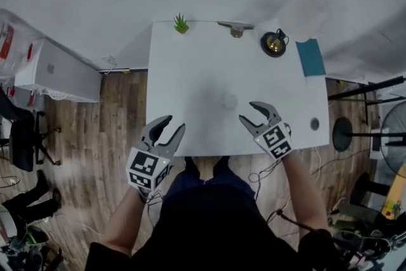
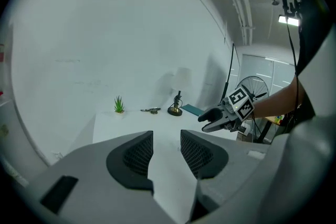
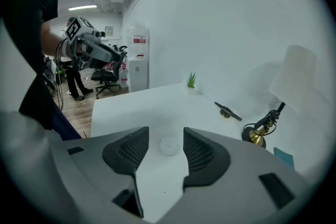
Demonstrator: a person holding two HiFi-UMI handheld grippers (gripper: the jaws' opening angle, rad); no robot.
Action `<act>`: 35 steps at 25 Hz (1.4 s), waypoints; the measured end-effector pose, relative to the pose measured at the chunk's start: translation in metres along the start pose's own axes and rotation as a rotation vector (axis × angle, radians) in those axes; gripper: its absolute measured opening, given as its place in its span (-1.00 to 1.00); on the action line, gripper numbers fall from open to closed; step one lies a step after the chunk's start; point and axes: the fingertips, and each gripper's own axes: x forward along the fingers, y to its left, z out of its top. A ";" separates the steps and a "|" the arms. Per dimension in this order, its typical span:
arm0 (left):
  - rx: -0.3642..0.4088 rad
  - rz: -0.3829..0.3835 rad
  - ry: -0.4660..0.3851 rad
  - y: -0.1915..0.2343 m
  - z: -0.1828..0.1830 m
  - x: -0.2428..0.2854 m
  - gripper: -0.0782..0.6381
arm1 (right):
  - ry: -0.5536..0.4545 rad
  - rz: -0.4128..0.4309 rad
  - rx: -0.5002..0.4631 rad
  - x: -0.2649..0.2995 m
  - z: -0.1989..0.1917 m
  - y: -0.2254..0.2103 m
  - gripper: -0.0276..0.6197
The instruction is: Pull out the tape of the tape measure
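While the left tongs [image 1: 172,125] and right tongs [image 1: 248,111] hover spread and empty over the desk's [image 1: 190,60] near edge, the round white tape measure [image 1: 229,101] lies mid-desk, just beyond the right pair. The approach is in hand. Next, one pair should pinch its body while the other takes the tape.

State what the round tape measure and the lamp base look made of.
Tape measure: probably matte white plastic; smooth, uniform, no glints. Lamp base: likely brass-finished metal; golden and shiny.
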 end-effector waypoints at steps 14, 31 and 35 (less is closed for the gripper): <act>-0.069 0.126 0.069 -0.005 -0.016 0.027 -0.34 | 0.155 0.277 -0.121 0.107 -0.063 -0.008 -0.17; -0.135 0.148 0.092 0.001 -0.036 0.026 -0.35 | 0.246 0.362 -0.189 0.133 -0.081 0.004 -0.23; -0.136 0.135 0.101 -0.003 -0.033 0.028 -0.35 | 0.251 0.369 -0.152 0.131 -0.084 0.006 -0.23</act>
